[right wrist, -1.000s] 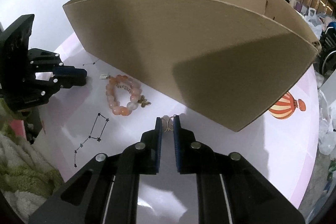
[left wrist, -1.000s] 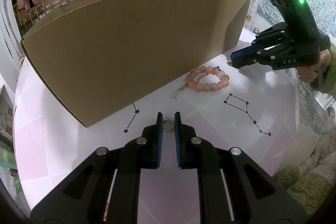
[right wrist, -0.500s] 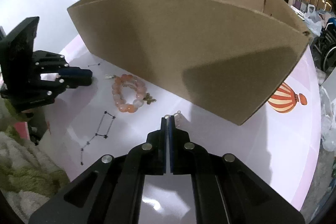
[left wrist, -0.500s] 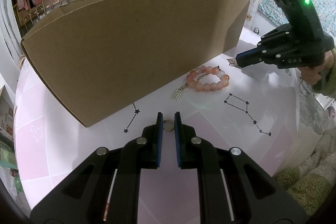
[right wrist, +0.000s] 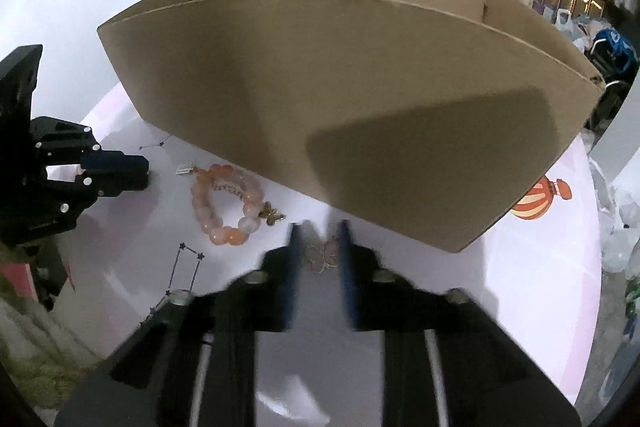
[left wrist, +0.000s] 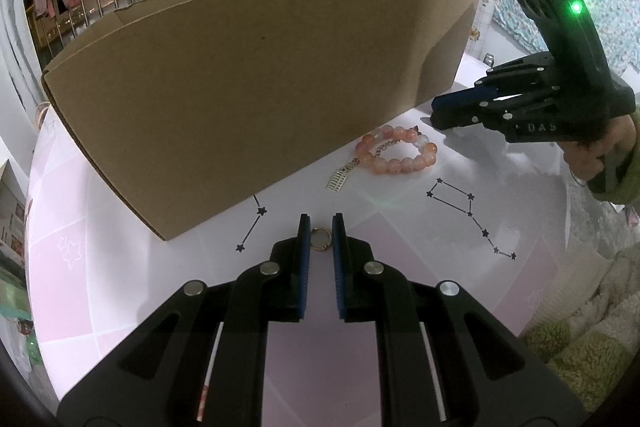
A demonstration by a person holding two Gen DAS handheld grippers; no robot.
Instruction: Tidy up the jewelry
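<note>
Left claw (left wrist: 320,233) clamped on ring (left wrist: 321,238): lift straight; right claw (right wrist: 318,247), just reopening around earring (right wrist: 322,255), apart: re-centre before closing, low over surface (right wrist: 520,267).

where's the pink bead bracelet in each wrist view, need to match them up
Left wrist view: the pink bead bracelet lies right of centre on the table, just below the cardboard box.
Right wrist view: the bracelet lies left of centre, below the box's left end.
Shared landmark: the cardboard box's long front wall; the bracelet lies close in front of it in both.
</note>
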